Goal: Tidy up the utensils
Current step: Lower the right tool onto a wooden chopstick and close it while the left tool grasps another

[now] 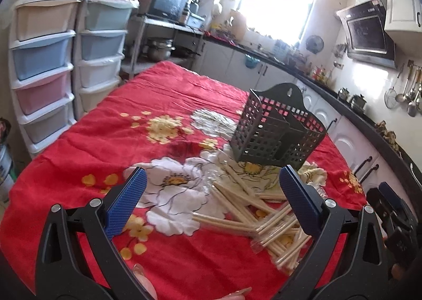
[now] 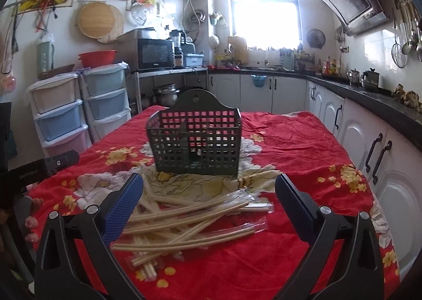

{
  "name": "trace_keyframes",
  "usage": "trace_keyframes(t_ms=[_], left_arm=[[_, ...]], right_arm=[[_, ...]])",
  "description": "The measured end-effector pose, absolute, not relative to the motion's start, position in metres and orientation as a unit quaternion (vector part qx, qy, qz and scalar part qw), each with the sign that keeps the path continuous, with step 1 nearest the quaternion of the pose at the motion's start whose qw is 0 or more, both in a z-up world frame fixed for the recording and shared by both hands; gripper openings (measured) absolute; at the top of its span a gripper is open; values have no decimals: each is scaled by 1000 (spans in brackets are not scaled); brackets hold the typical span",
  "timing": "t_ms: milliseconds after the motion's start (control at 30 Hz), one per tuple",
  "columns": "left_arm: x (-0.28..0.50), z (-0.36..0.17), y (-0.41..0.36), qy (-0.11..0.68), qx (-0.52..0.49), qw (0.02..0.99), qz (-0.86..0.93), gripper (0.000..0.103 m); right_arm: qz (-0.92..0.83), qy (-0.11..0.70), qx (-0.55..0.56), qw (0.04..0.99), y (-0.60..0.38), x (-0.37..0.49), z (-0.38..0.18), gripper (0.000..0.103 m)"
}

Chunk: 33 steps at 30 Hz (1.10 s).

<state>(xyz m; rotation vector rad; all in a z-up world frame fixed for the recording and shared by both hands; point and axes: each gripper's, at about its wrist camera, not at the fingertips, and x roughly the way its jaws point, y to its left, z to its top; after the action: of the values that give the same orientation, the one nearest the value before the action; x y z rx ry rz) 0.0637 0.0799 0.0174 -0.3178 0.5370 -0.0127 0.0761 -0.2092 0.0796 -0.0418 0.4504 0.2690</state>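
A dark perforated utensil caddy (image 2: 195,141) stands upright on the table under a red floral cloth (image 1: 168,94), its arched hanging tab at the far side and a divider splitting the inside into compartments that look empty, though the grid walls hide the bottom. Just in front of the caddy, on the near side, lies a loose pile of pale chopsticks (image 2: 184,221), many in clear plastic sleeves, crossing one another at all angles; the nearest sticks reach almost to the caddy's base without touching it, as far as can be told. The right gripper (image 2: 208,189) hovers over that pile, facing the caddy square on, its jaws spread wide with nothing between the blue pads (image 2: 124,207). The left gripper (image 1: 212,184) comes at the caddy from the left of the pile, the caddy (image 1: 277,126) sitting ahead and to its right, the chopsticks (image 1: 253,210) lying mostly under its right finger; its jaws are likewise wide apart and empty. At the right edge of the left wrist view part of the other gripper's black body shows. Beyond the caddy, past the table's far left corner, stand two stacks of pastel plastic drawers (image 2: 63,110)
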Motion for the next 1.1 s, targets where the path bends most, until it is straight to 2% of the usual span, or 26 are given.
trace_keyframes(t_ms=[433, 500, 700, 833, 1100], left_arm=[[106, -2, 69, 348, -182, 917, -63, 92], [110, -6, 67, 359, -187, 911, -74, 91], [121, -20, 65, 395, -202, 892, -88, 78], [127, -27, 65, 408, -210, 883, -97, 70], [144, -38, 74, 427, -245, 864, -105, 64]], right_arm=[[98, 341, 20, 935, -232, 136, 56, 97], [97, 358, 25, 928, -233, 143, 50, 91], [112, 412, 60, 902, -231, 162, 30, 78], [116, 429, 77, 893, -229, 167, 23, 74], [116, 439, 90, 886, -231, 175, 15, 66]])
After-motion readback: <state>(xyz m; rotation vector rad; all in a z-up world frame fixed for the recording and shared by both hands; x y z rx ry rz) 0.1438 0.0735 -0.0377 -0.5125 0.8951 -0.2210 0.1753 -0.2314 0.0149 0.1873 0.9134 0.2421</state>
